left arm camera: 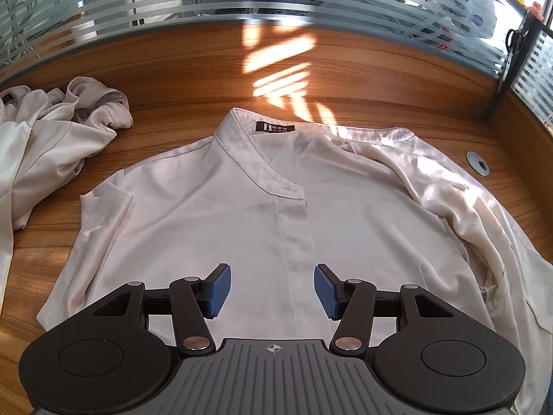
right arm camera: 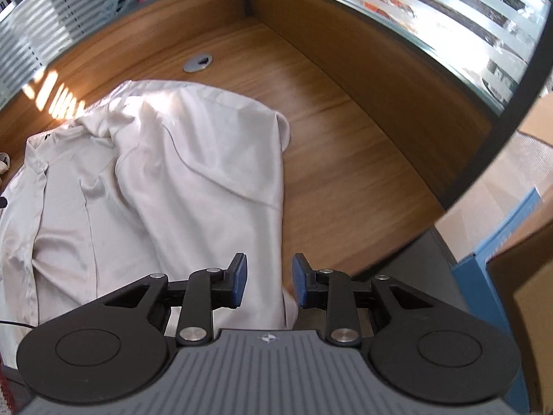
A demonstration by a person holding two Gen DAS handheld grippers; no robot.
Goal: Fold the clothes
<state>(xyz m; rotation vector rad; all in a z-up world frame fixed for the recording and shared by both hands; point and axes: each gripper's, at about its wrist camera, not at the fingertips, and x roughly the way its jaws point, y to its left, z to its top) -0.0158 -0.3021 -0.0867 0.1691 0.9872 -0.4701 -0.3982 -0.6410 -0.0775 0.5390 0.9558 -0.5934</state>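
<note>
Left gripper (left arm camera: 272, 291) hangs over the near part of a cream shirt (left arm camera: 242, 200), its blue pads (left arm camera: 217, 292) spread wide and pinching nothing. That shirt lies front up on the wooden desk (left arm camera: 193, 69), collar at the far end, its right side rumpled and partly washed out by sunlight. A second pale garment (left arm camera: 45, 128) sits crumpled at the far left, cut off by the picture edge.

Right gripper (right arm camera: 269, 283) is also spread, holding nothing, above the shirt's (right arm camera: 193, 159) near right edge; whether a pad touches the cloth is hard to tell. A round metal cable port (right arm camera: 197, 62) sits beyond. Cardboard boxes (right arm camera: 518, 186) at the right are blurred.
</note>
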